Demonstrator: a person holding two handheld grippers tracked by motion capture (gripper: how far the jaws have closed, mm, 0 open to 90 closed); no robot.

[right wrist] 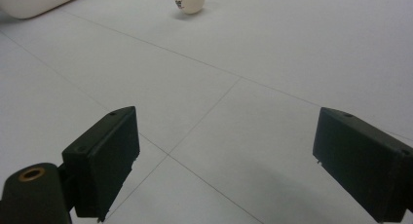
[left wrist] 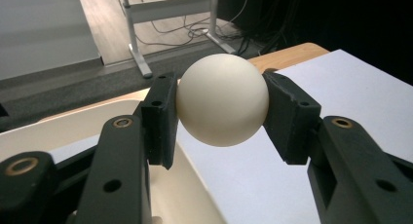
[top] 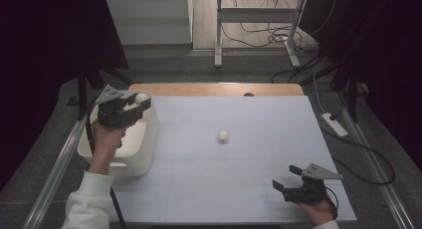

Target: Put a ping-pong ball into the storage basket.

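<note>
Pinching a white ball (left wrist: 221, 100) in our left gripper (top: 134, 103), we hold it above the white bin's (top: 144, 154) far edge — our right gripper (top: 287, 178) rests spread on the surface (top: 239, 189), a second ball (top: 223, 135) mid-surface.

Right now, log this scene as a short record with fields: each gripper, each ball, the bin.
left gripper: jaws shut on held ball, above the bin's far right corner
right gripper: jaws open, holding nothing, low over the table's near right part
loose ball: lies on the white table, mid-table, apart from both grippers
bin: white, at the table's left edge
</note>
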